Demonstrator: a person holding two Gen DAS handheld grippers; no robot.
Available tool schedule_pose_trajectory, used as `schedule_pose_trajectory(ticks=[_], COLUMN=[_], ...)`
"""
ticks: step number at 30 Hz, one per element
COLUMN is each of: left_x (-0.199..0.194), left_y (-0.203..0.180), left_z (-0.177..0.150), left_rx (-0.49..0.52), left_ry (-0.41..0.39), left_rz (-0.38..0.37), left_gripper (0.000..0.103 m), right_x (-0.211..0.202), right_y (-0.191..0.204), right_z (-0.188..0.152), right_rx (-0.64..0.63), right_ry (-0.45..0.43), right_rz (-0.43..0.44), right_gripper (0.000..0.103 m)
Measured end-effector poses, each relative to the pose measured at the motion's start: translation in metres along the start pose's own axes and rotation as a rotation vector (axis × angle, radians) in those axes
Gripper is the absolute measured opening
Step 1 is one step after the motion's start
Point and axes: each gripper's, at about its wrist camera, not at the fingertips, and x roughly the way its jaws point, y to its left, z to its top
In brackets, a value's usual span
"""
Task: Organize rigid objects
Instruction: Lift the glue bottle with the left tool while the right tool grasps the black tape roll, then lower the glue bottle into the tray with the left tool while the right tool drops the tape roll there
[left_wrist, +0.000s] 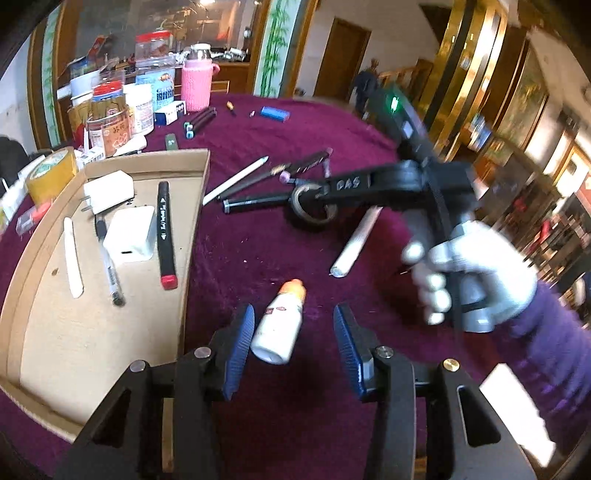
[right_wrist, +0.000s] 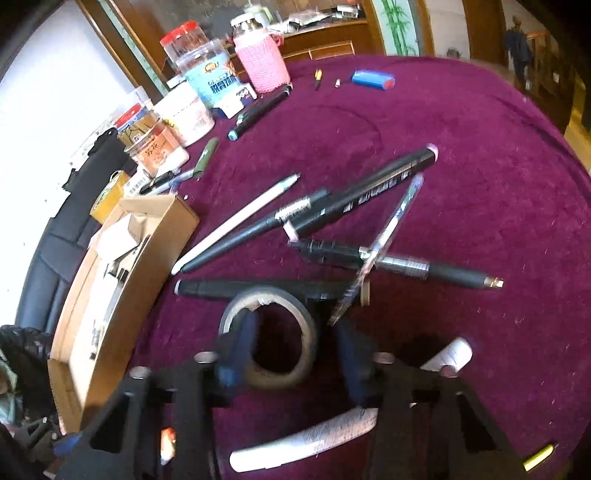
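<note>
Pens, markers and other small rigid bits lie scattered on the maroon tablecloth. Far left, the cardboard tray already holds two white chargers, a black marker with a red cap, a thin pen and a white flat stick. My left gripper is spread wide, blue pads on either side of a small white bottle with an orange cap lying on the cloth — the left pad is just beside it, not clamped. Right of that, a pile of pens and markers sits crossed over each other mid-table, a white pen at its left edge. My right gripper is down at a roll of black tape — one finger inside the ring, the other outside it; blurred, so I cannot tell whether it is gripping. A white rolled tube lies under that gripper. A blue lighter sits well apart at the far side.
</note>
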Motion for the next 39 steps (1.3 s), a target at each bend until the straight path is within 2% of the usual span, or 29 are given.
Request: schedule_pose_trajectory(ticks=[5,7,8,9,13,16,19,21,23,29,32,36,37,38,39], left_x=[0.054,0.059,0.059,0.057,0.039,0.005,-0.035,-0.057,-0.068,-0.048,-0.033,-0.017,-0.018,-0.019,-0.022], left_y=[-0.018,-0.018,-0.015,-0.010,0.012,0.033,0.063,0.087,0.115,0.184,0.208,0.221,0.222,0.223,0.224], left_z=[0.003,0.005,0.007,0.009,0.007,0.004,0.005,0.006,0.008,0.001,-0.002,0.000,0.000,0.001,0.002], left_rx=[0.100,0.100,0.081,0.052,-0.072,-0.155,-0.234,-0.280,-0.325,-0.420,-0.429,-0.428,-0.429,-0.430,-0.433], left_ry=[0.101,0.076,0.076,0.073,0.049,-0.009,-0.086,-0.128,-0.151,-0.071,-0.021,0.009,0.006,-0.001,-0.018], left_rz=[0.150,0.153,0.135,0.124,-0.009,-0.090,-0.118,-0.095,-0.037,0.139,0.198,0.232,0.230,0.224,0.217], left_gripper=[0.045,0.042,0.029,0.024,0.025,0.025,0.025,0.025,0.025,0.025,0.025,0.026,0.034,0.048,0.054], right_x=[-0.010,-0.018,-0.023,-0.026,-0.045,-0.058,-0.067,-0.068,-0.066,-0.043,-0.028,-0.007,-0.002,0.005,0.010], right_y=[-0.012,-0.020,-0.024,-0.026,-0.029,-0.019,0.001,0.021,0.042,0.106,0.134,0.165,0.171,0.177,0.180], right_z=[-0.005,-0.008,-0.009,-0.009,-0.013,-0.013,-0.013,-0.013,-0.011,-0.011,-0.016,-0.024,-0.026,-0.028,-0.031], right_rx=[0.029,0.053,0.059,0.065,0.084,0.064,0.023,-0.004,-0.030,-0.120,-0.160,-0.228,-0.243,-0.254,-0.261], right_ry=[-0.022,-0.038,-0.046,-0.054,-0.093,-0.113,-0.118,-0.115,-0.100,-0.036,0.007,0.059,0.071,0.092,0.109], right_rz=[0.024,0.051,0.066,0.078,0.134,0.176,0.212,0.245,0.277,0.312,0.321,0.290,0.276,0.265,0.264], right_gripper=[0.014,0.014,0.014,0.014,0.015,0.015,0.015,0.015,0.015,0.015,0.015,0.016,0.016,0.016,0.016])
